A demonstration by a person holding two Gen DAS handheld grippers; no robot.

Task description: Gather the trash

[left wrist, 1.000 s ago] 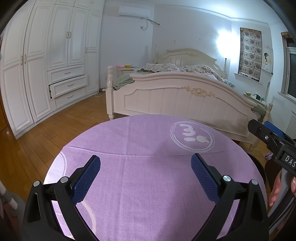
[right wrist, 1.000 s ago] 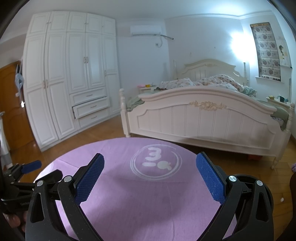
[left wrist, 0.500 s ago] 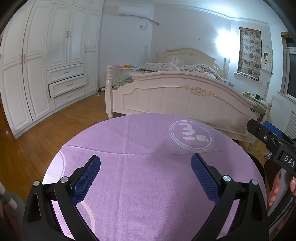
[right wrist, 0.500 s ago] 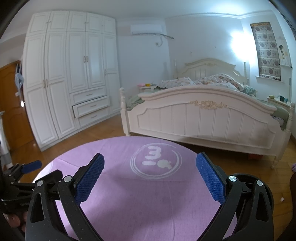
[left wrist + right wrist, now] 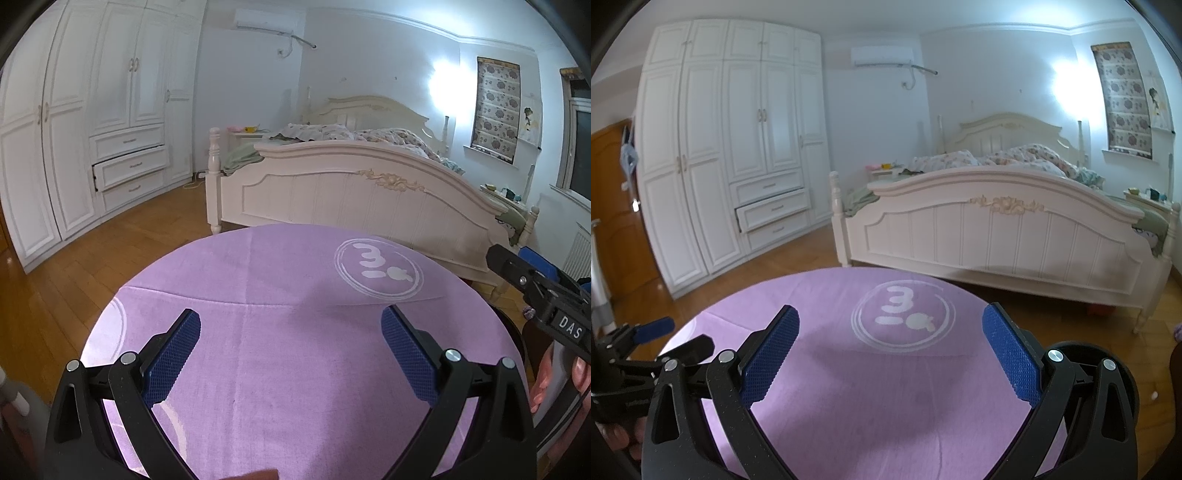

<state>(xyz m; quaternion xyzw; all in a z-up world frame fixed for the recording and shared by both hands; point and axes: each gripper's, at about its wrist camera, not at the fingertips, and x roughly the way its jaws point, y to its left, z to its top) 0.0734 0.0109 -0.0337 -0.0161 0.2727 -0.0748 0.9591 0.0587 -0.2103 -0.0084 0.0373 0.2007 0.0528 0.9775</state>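
Both the left gripper (image 5: 291, 341) and the right gripper (image 5: 891, 339) hung spread and empty over the bare cloth (image 5: 295, 369). No trash showed, so the likeliest failure was closing on cloth and dragging it

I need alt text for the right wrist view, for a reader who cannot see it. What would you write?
The open right gripper, with blue padded fingers, hovers empty over a round table covered by a purple cloth printed with a white circular logo. Behind it are a cream bed, a white wardrobe with one drawer slightly open, and a wooden floor. The left gripper shows at the left edge.
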